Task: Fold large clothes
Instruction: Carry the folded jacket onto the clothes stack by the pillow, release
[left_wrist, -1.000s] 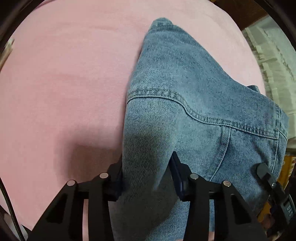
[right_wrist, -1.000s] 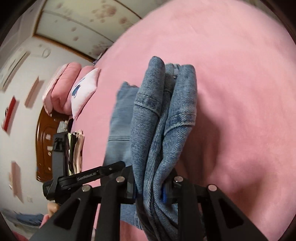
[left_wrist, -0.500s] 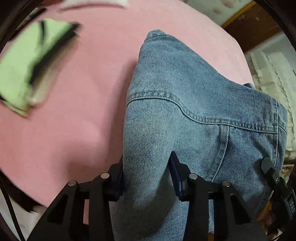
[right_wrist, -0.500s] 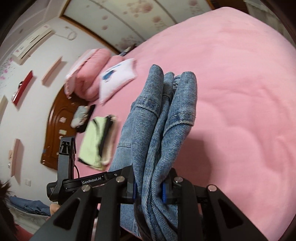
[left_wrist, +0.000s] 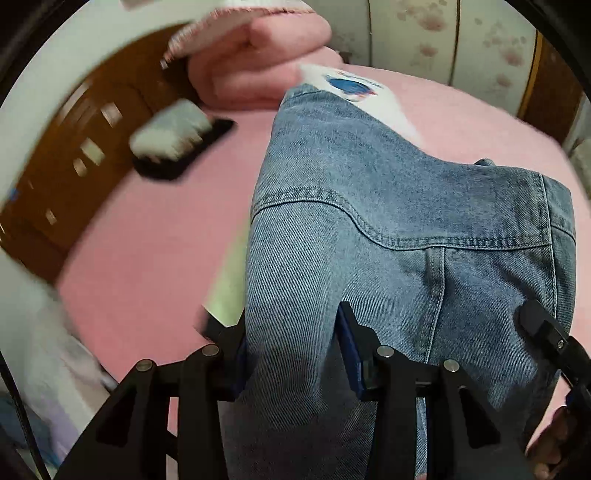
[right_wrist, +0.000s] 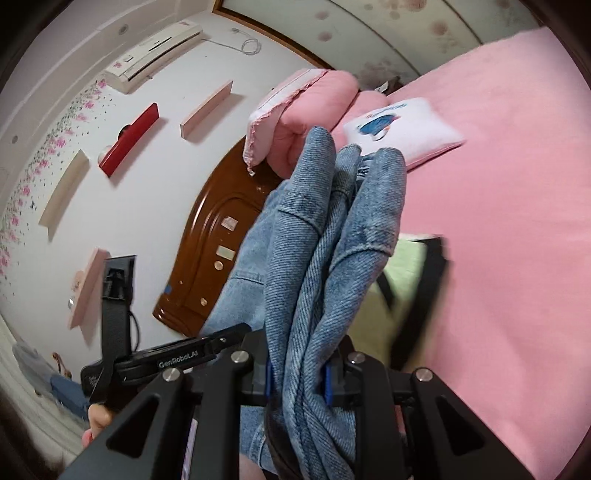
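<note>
Denim fills both views: your left gripper (left_wrist: 291, 354) is clamped on one thick fold of the folded jeans (left_wrist: 388, 229), your right gripper (right_wrist: 297, 374) pinched tight on a bunched stack of layers at the other end. You hold the bundle between both hands, off the pink bed (left_wrist: 147, 251), likely so the folds stay together in carrying. A lime-green folded garment (right_wrist: 402, 266) lies on the bed beneath; further right, a white printed cushion (right_wrist: 402, 129) beside pink pillows (right_wrist: 314, 96).

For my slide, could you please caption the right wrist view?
Right gripper clamps folded denim garment above pink bed.
</note>
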